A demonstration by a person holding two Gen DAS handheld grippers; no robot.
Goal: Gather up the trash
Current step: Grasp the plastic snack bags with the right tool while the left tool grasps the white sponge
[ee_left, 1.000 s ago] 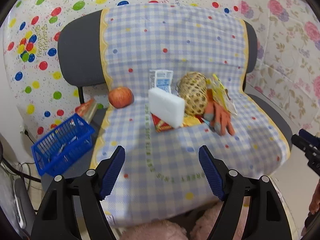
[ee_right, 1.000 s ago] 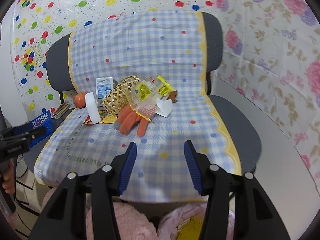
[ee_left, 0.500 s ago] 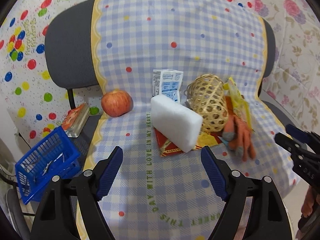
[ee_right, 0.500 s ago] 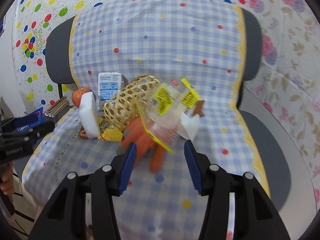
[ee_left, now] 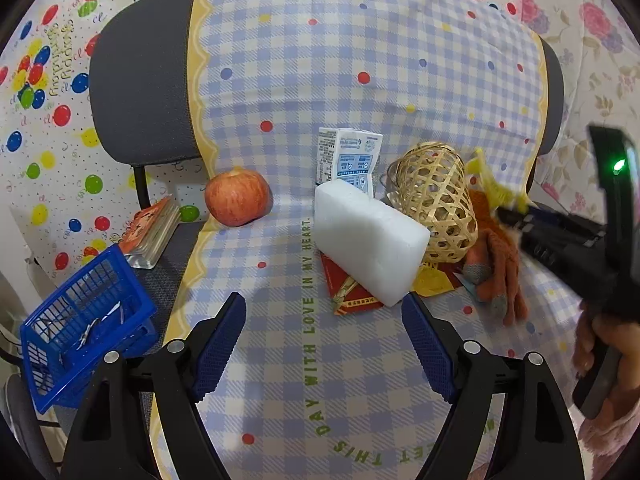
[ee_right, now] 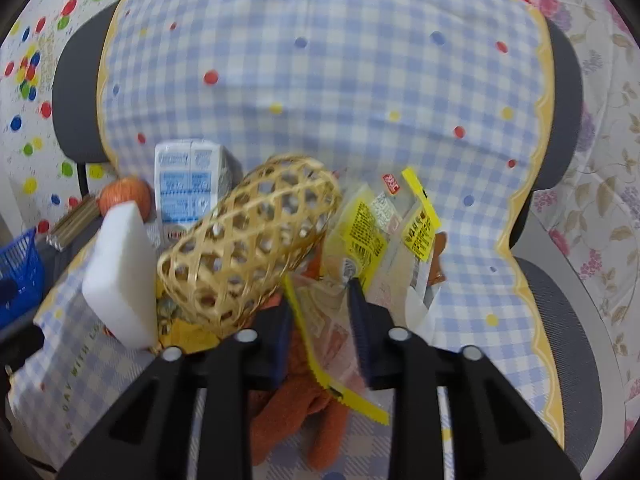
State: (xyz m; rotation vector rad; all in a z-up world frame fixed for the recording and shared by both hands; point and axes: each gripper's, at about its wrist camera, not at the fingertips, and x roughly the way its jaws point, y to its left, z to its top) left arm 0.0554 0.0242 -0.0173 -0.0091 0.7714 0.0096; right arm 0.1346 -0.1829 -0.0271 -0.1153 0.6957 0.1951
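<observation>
A heap of litter lies on the checked cloth of the chair seat (ee_left: pixel 280 360). It holds a white foam block (ee_left: pixel 368 240), a red packet (ee_left: pixel 348 296), a milk carton (ee_left: pixel 348 158), a woven bamboo basket (ee_right: pixel 248 248), an orange glove (ee_right: pixel 296 412) and clear plastic wrappers with yellow labels (ee_right: pixel 372 236). My left gripper (ee_left: pixel 322 304) stands open just short of the foam block, holding nothing. My right gripper (ee_right: pixel 320 296) is closing, its jaws narrow on either side of a wrapper lying over the glove; the film shows flat between the pads.
An apple (ee_left: pixel 236 198) sits at the seat's left. A blue plastic basket (ee_left: pixel 80 328) and a stack of cards or a book (ee_left: pixel 154 226) lie off the chair's left side. The chair back rises behind the heap. Patterned sheets cover the walls.
Both grippers have come in closer to the heap. My right gripper has moved over the glove and wrappers and its jaws have narrowed. The left jaws have stayed wide.
</observation>
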